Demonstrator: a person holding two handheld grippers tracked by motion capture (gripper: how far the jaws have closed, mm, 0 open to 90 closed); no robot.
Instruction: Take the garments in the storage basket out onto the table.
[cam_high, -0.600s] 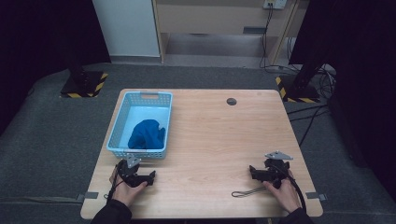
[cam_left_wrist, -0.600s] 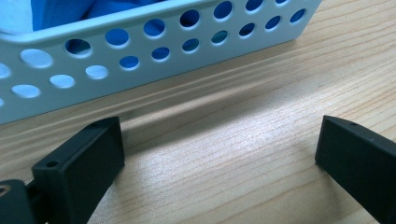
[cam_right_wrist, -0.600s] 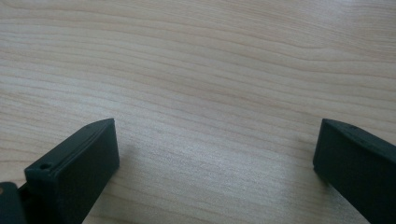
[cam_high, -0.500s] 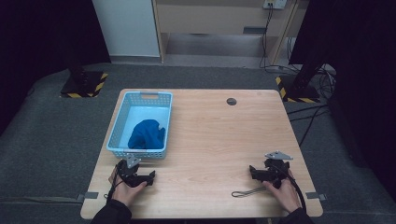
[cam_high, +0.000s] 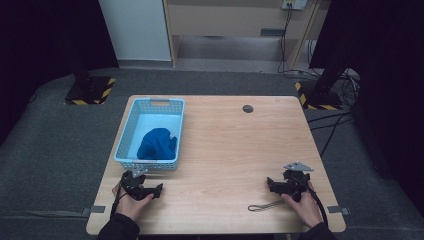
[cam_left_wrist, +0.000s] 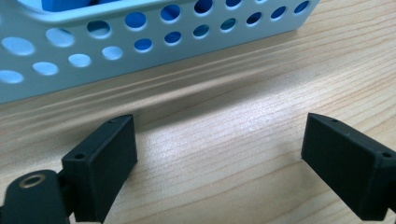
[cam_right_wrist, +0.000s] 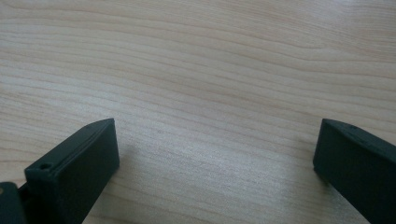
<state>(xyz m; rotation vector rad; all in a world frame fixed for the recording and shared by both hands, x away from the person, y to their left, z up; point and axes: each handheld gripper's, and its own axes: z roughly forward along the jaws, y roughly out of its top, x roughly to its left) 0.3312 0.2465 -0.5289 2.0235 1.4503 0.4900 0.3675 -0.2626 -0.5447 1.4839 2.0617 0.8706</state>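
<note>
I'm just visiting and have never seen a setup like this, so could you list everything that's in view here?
Table: one, light wood, centre of the floor.
Basket: one, pale blue with holes, left side of the table.
Cloth: one, dark blue, bunched inside the basket.
Round disc: one, dark, far side of the table.
Stands: two, black with yellow stripes on their bases, on the floor beyond the far corners.
Left gripper: one, black, jaws open, just in front of the basket.
Right gripper: one, black, jaws open over bare wood.
Hands: two, at the near edge.
</note>
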